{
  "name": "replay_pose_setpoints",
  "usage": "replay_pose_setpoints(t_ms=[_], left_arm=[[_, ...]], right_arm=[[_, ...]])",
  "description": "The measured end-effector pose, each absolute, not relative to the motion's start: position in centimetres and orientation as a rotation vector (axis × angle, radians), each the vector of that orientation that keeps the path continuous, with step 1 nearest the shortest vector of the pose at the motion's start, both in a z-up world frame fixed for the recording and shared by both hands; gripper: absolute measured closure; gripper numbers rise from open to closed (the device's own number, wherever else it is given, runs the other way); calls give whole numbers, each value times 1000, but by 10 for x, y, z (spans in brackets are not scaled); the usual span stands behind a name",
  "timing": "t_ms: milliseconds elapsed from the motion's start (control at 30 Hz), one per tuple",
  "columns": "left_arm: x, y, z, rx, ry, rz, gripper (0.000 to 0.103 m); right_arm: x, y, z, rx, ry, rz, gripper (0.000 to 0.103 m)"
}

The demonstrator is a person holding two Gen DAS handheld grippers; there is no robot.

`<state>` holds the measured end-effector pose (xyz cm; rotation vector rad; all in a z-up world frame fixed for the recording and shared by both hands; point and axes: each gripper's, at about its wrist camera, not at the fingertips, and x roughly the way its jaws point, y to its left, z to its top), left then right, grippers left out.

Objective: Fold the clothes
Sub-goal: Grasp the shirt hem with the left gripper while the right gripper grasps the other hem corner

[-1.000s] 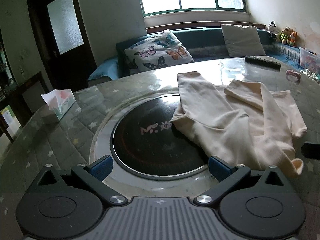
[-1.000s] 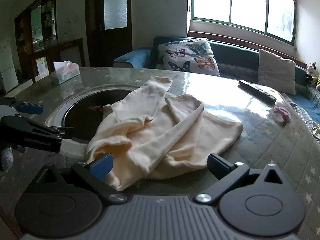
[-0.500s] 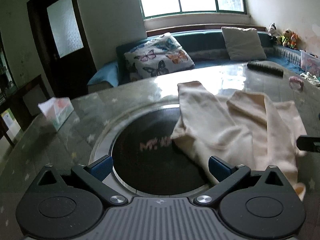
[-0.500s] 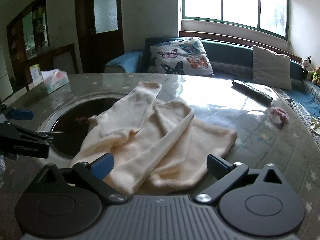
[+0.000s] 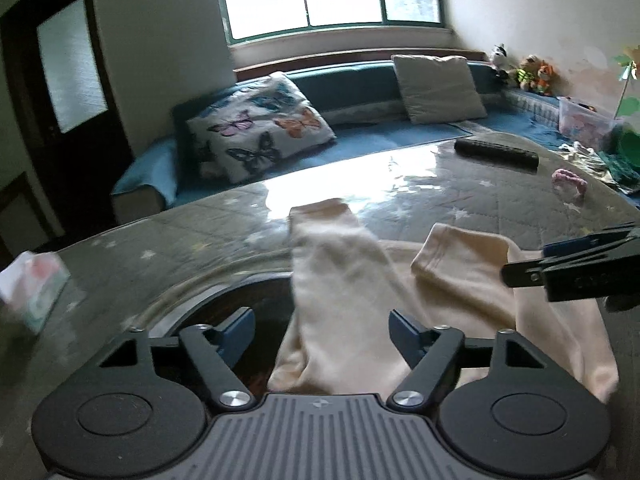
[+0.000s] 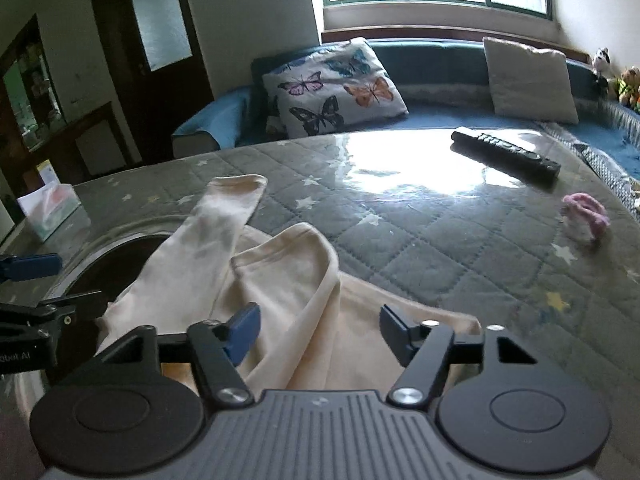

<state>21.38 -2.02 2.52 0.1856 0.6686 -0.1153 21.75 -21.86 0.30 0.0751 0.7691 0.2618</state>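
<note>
1. The garment (image 6: 280, 288) is soft, matt cream knit cloth with hemmed cuffs.
2. The surface (image 6: 440, 240) is quilted grey cloth with star print under a glossy clear sheet that mirrors the window glare.
3. The round inset (image 5: 256, 300) looks dark, smooth and shiny, with a metal ring.
4. Each hand-held gripper, left (image 5: 322, 330) and right (image 6: 320, 330), is matt black plastic with blue pads, bright metal pins and a ribbed grey body.
5. The remote (image 6: 506, 156) is black plastic.
6. The tissue box (image 6: 50, 210) looks like paper.
7. The butterfly cushion (image 6: 332, 88) is printed cloth.

bare quilted table (image 6: 440, 240) right of garment (image 6: 280, 280), remote (image 6: 506, 152) beyond
</note>
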Motion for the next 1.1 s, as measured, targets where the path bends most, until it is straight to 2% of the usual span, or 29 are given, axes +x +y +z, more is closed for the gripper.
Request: replay_pose_setpoints(t_ms=[200,233,267,333,500,600,633,733,767,1100], left_arm=[[265,-35,13,166,703,-173,31],[273,-38,11,158,714,-179,30],[279,-40,8,157,721,-184,30],[291,-46,1,158,736,-185,30],[311,-54,-14,155,777,-186,31],[315,-53,-19,134,789,-203,44],[315,-51,-19,121,791,-211,52],[314,-47,-16,121,786,-215,88],[313,-43,-14,110,784,-209,94],[262,33,32,-27,680,-73,97]], right_arm=[[246,-220,-9,75,811,272,77],[246,-220,-10,74,810,274,88],[246,-221,-10,70,810,271,94],[246,-223,-10,64,809,269,98],[234,-232,-2,47,782,250,99],[224,-240,5,48,762,238,100],[221,-243,8,48,758,232,100],[209,-252,15,60,742,214,100],[204,-255,18,63,735,205,100],[154,-292,31,92,695,108,100]])
